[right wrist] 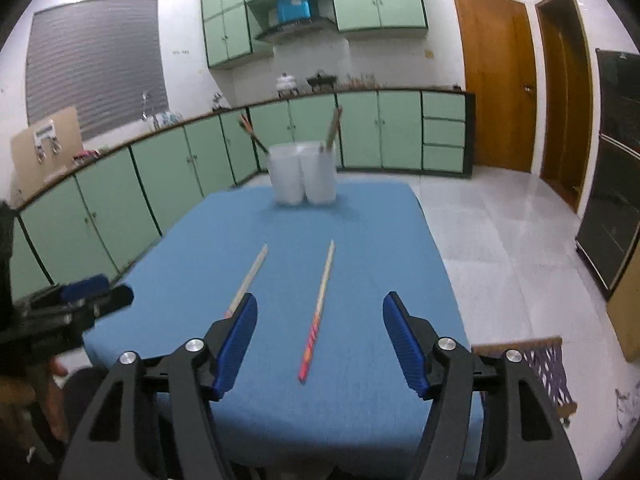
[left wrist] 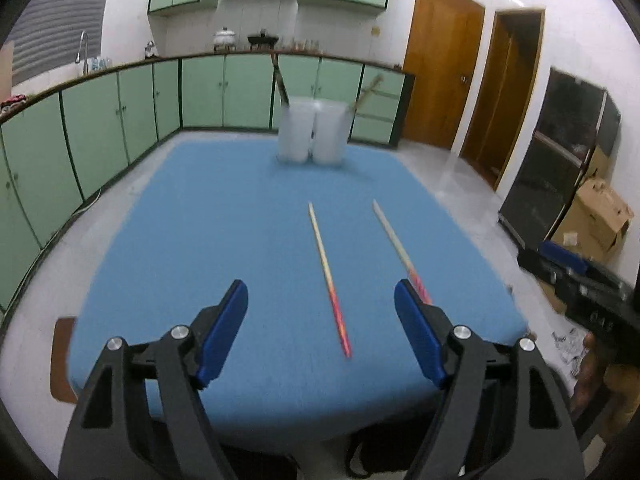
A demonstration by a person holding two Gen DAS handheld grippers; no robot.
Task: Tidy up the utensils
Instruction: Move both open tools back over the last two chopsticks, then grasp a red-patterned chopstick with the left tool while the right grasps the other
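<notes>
Over the near edge of the blue table (left wrist: 200, 220), my left gripper (left wrist: 320, 300) hangs with jaws released; two chopsticks (left wrist: 328, 276) lie ahead, two white cups (left wrist: 312, 132) at the far edge. From the right wrist, my right gripper (right wrist: 318, 312) is spread too, one chopstick (right wrist: 318, 312) lying between its fingers, untouched.

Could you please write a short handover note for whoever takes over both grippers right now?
Left gripper: open, empty, above the table's near edge.
Right gripper: open, empty, likewise.
Two chopsticks lie apart on the blue table: left chopstick, right chopstick.
Two white cups stand at the far end, each already holding a utensil.
Left: put both chopsticks into the cups.
</notes>
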